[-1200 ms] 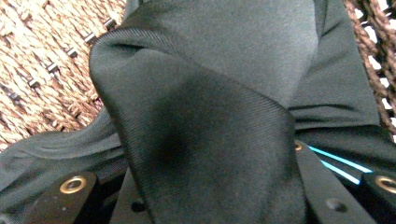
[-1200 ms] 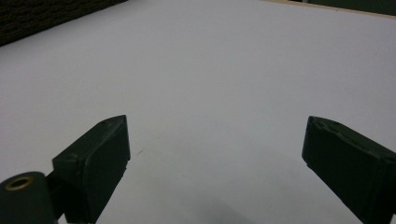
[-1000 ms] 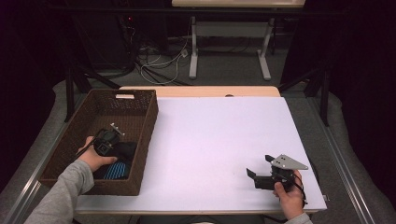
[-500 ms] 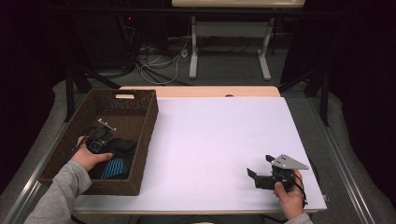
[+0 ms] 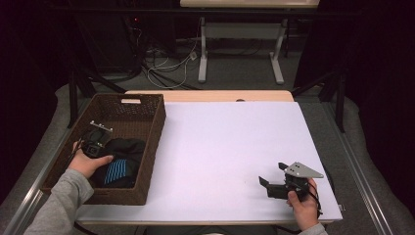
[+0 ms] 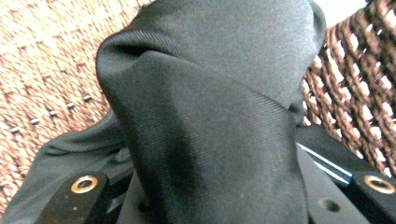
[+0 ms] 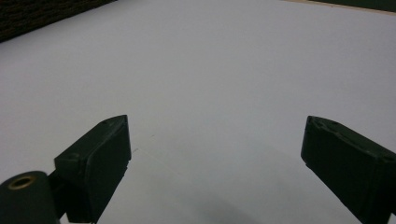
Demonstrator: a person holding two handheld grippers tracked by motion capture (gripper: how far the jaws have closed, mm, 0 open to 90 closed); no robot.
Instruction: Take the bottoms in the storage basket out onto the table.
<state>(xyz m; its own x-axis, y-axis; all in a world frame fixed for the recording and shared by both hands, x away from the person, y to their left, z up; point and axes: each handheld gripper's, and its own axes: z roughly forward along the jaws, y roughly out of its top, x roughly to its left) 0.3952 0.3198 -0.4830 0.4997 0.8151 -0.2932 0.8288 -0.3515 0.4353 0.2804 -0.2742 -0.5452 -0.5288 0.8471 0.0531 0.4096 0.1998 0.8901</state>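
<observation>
Lifting slightly since the earlier frame, left hand-held gripper (image 5: 94, 141) is clenching the black garment (image 6: 205, 116) inside the wicker basket (image 5: 147, 147), awaiting transfer to the desk (image 5: 225, 142), where right hand-held gripper (image 5: 274, 180) is waiting released.

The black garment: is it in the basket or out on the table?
In. The black garment lies bunched inside the wicker basket, beside the left tongs; woven wall shows behind it.

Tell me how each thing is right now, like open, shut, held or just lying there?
Left gripper: shut on the black cloth, inside the basket.
Black cloth: pinched and bunched up, blue-striped part lying in the basket.
Basket: open-topped, on the table's left side.
Right gripper: open, holding nothing, low over the white table.
</observation>
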